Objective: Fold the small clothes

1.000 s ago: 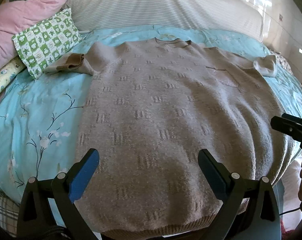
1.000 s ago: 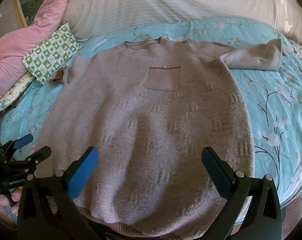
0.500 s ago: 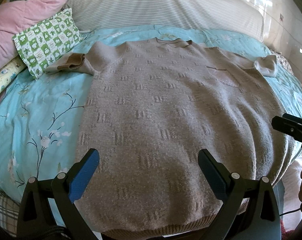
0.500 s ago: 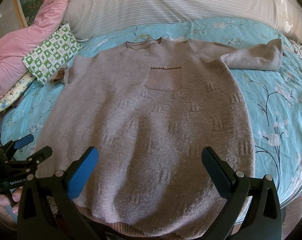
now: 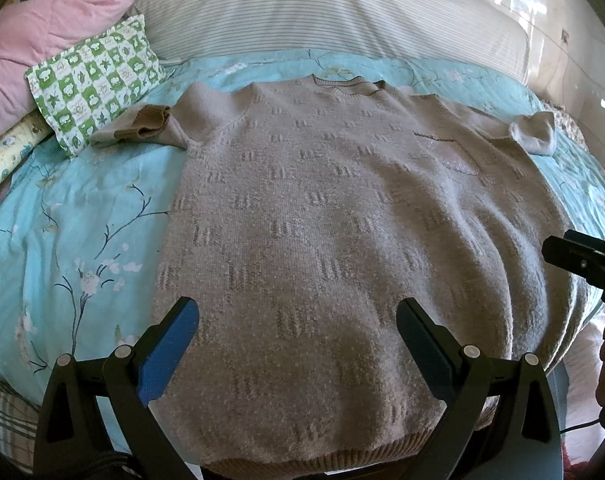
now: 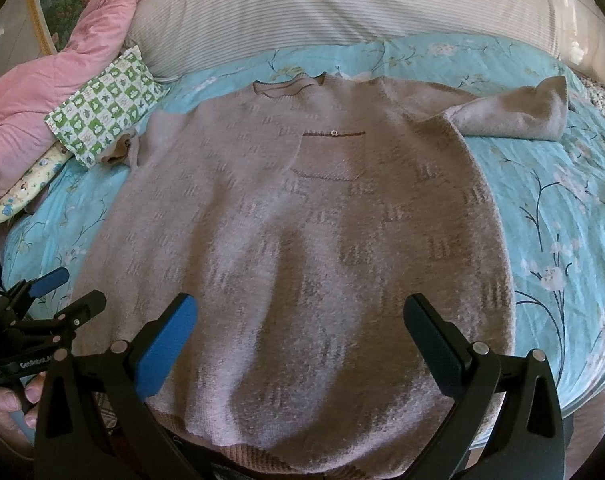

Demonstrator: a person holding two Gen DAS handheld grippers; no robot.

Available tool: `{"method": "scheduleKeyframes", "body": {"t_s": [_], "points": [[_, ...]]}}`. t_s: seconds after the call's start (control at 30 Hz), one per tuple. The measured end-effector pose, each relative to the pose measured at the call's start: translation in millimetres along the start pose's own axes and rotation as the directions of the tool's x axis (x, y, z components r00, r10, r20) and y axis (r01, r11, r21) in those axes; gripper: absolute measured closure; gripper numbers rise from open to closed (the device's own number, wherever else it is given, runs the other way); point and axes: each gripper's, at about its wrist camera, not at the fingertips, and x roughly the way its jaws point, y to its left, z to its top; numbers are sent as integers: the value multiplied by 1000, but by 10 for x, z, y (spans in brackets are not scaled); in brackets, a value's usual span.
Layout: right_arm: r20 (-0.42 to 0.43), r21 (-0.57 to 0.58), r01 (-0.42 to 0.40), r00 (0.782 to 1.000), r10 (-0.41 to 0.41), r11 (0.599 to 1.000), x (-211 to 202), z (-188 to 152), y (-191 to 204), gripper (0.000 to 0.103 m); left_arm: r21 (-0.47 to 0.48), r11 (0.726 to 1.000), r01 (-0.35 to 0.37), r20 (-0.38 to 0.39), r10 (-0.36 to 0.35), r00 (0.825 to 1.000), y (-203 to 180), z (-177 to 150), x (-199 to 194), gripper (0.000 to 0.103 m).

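Both jaws were wide apart and held nothing, on the left gripper [image 5: 298, 340] and the right gripper [image 6: 300, 332]. Just past them the sweater [image 5: 342, 220] lay flat on the bed [image 5: 74, 216]. No fold was made yet; all folding was left.

The sweater's [image 5: 322, 240] bottom hem is running out of the left wrist picture behind the left gripper [image 5: 298, 344], and in the right wrist view it is dipping behind the right gripper [image 6: 300, 338]. The sleeve [image 6: 120, 152] by the green checked pillow [image 6: 102, 120] is mostly hiding behind the sweater's body there. The pink quilt [image 5: 42, 28] is being cut off by the picture's edge. The framed picture [image 6: 58, 8] is showing only a corner, its subject too blurred to tell.
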Motion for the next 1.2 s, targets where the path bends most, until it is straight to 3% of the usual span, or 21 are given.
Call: {"method": "scheduleKeyframes", "body": {"t_s": [0.27,0.43,0.67,0.93,1.1,1.2], "points": [[1,16,-8,1000,8,1000,-8,-16,-3,0,-15,1000,22,-39,-22,999,17,31,37,4],[5,43,-4,1000,4,999,-12,-26,-35,0,1,1000,20,-11,-20,1000,5,92,88,4],[27,114,-2,1000,-1,993,-73,157,-408,0,11,999,53,-4,-53,999,-23,280,177,3],[109,202,58,991,-81,978,-228,750,-1180,0,39,999,1,8,-2,1000,1,616,358,3],[170,212,122,972,-160,970,-185,1419,-1669,4,24,1000,0,13,-1,1000,17,771,500,3],[157,268,135,971,-182,954,5,1807,-2024,11,23,1000,2,9,-2,1000,11,851,594,3]]}}
